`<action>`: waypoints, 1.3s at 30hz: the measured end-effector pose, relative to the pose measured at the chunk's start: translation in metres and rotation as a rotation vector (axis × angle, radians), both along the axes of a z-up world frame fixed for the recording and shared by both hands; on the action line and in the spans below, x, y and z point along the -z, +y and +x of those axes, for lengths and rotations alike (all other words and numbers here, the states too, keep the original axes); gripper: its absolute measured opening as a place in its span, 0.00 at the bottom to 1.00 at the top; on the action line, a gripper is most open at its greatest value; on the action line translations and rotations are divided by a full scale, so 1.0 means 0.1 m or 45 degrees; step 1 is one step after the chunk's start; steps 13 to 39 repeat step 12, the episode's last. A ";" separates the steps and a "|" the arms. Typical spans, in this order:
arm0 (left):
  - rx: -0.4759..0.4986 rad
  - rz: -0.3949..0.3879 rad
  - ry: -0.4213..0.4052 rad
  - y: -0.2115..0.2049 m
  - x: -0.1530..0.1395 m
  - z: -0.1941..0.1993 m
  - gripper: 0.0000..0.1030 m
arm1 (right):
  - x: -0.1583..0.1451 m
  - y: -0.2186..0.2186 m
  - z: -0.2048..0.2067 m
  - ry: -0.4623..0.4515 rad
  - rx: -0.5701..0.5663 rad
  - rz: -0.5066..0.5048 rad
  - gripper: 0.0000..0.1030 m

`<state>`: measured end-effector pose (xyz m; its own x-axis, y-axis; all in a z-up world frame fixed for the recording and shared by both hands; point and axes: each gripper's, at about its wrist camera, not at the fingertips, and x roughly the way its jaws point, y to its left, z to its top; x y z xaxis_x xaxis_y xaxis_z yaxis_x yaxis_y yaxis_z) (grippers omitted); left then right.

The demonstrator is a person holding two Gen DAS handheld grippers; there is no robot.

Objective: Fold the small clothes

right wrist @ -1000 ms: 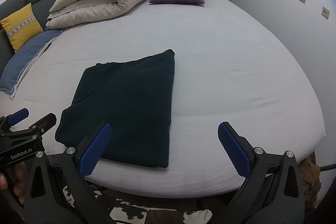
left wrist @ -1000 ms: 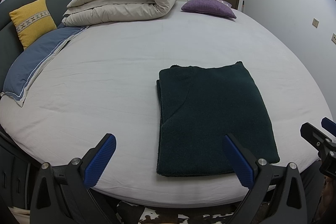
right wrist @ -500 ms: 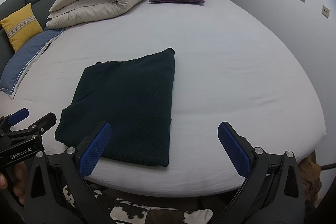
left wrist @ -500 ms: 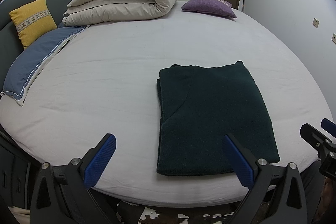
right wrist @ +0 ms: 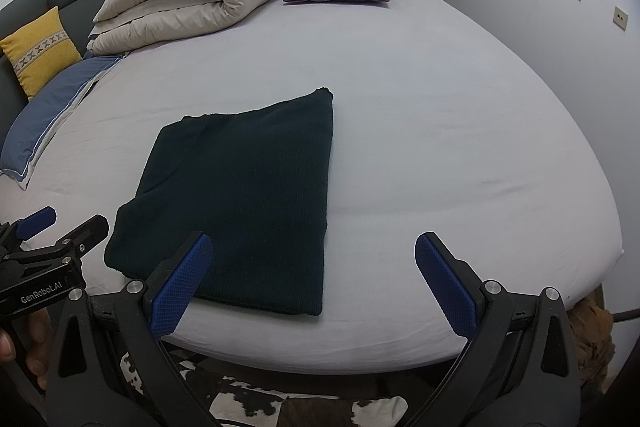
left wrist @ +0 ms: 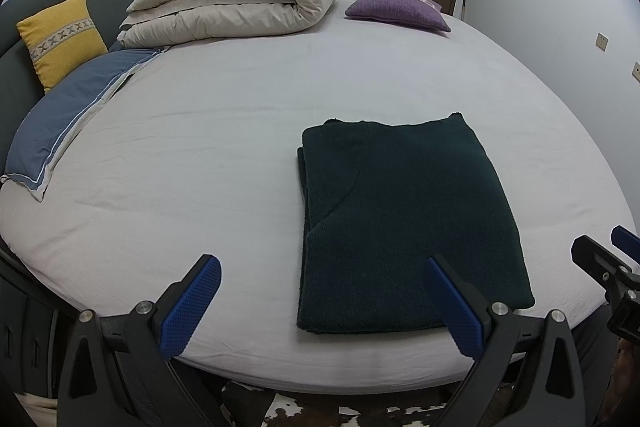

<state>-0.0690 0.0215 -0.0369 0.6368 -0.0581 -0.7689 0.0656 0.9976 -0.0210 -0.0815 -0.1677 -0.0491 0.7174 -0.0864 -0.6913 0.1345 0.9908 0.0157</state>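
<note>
A dark green knitted garment (left wrist: pixel 404 223) lies folded into a flat rectangle on the bed, near its front edge; it also shows in the right wrist view (right wrist: pixel 240 199). My left gripper (left wrist: pixel 320 301) is open and empty, held above the bed's front edge, its right finger over the garment's near edge. My right gripper (right wrist: pixel 316 279) is open and empty, its left finger over the garment's near right corner. Each gripper shows at the edge of the other's view, the right one (left wrist: pixel 604 259) and the left one (right wrist: pixel 60 231).
The bed (left wrist: pixel 200 167) has a pale sheet. A rolled beige duvet (left wrist: pixel 240 3) lies at the back, with a purple cushion (left wrist: pixel 396 11) to its right. A yellow cushion (left wrist: pixel 60 39) and blue pillow (left wrist: pixel 68 123) lie at the left. A wall stands at the right.
</note>
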 end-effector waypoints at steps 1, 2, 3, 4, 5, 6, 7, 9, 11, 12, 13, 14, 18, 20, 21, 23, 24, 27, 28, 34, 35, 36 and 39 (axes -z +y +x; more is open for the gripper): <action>0.001 0.001 0.000 0.00 0.00 -0.01 1.00 | 0.00 -0.01 0.00 0.001 0.000 0.001 1.00; 0.001 0.003 0.001 0.01 0.01 -0.02 1.00 | 0.00 -0.01 0.00 0.002 0.000 0.002 1.00; 0.000 0.002 0.001 0.01 0.01 -0.01 1.00 | 0.01 -0.01 0.01 0.003 -0.001 0.003 1.00; 0.001 0.000 0.001 0.00 0.01 0.00 1.00 | 0.02 0.00 0.01 0.003 0.000 0.002 1.00; 0.001 0.000 0.001 0.01 0.01 -0.01 1.00 | 0.02 -0.01 0.01 0.003 0.000 0.003 1.00; 0.001 0.001 0.000 0.00 0.00 0.00 1.00 | 0.02 0.00 0.01 0.004 0.000 0.005 1.00; 0.000 0.001 0.001 0.01 0.01 0.00 1.00 | 0.02 0.00 0.01 0.003 -0.001 0.004 1.00; 0.000 -0.001 0.001 0.01 0.01 -0.01 1.00 | 0.02 0.00 0.01 0.003 -0.001 0.003 1.00; 0.002 0.001 0.000 0.02 0.01 0.00 1.00 | 0.02 0.00 0.01 0.004 -0.002 0.006 1.00; 0.002 0.002 -0.002 0.02 0.01 0.00 1.00 | 0.02 -0.01 0.01 0.003 0.000 0.005 1.00; 0.002 0.002 -0.002 0.02 0.01 0.00 1.00 | 0.02 -0.01 0.01 0.003 0.000 0.005 1.00; 0.002 0.002 -0.002 0.02 0.01 0.00 1.00 | 0.02 -0.01 0.01 0.003 0.000 0.005 1.00; 0.002 0.002 -0.002 0.02 0.01 0.00 1.00 | 0.02 -0.01 0.01 0.003 0.000 0.005 1.00; 0.002 0.002 -0.002 0.02 0.01 0.00 1.00 | 0.02 -0.01 0.01 0.003 0.000 0.005 1.00; 0.002 0.002 -0.002 0.02 0.01 0.00 1.00 | 0.02 -0.01 0.01 0.003 0.000 0.005 1.00; 0.002 0.002 -0.002 0.02 0.01 0.00 1.00 | 0.02 -0.01 0.01 0.003 0.000 0.005 1.00; 0.002 0.002 -0.002 0.02 0.01 0.00 1.00 | 0.02 -0.01 0.01 0.003 0.000 0.005 1.00; 0.002 0.002 -0.002 0.02 0.01 0.00 1.00 | 0.02 -0.01 0.01 0.003 0.000 0.005 1.00; 0.002 0.002 -0.002 0.02 0.01 0.00 1.00 | 0.02 -0.01 0.01 0.003 0.000 0.005 1.00; 0.002 0.002 -0.002 0.02 0.01 0.00 1.00 | 0.02 -0.01 0.01 0.003 0.000 0.005 1.00; 0.002 0.002 -0.002 0.02 0.01 0.00 1.00 | 0.02 -0.01 0.01 0.003 0.000 0.005 1.00; 0.002 0.002 -0.002 0.02 0.01 0.00 1.00 | 0.02 -0.01 0.01 0.003 0.000 0.005 1.00; 0.002 0.002 -0.002 0.02 0.01 0.00 1.00 | 0.02 -0.01 0.01 0.003 0.000 0.005 1.00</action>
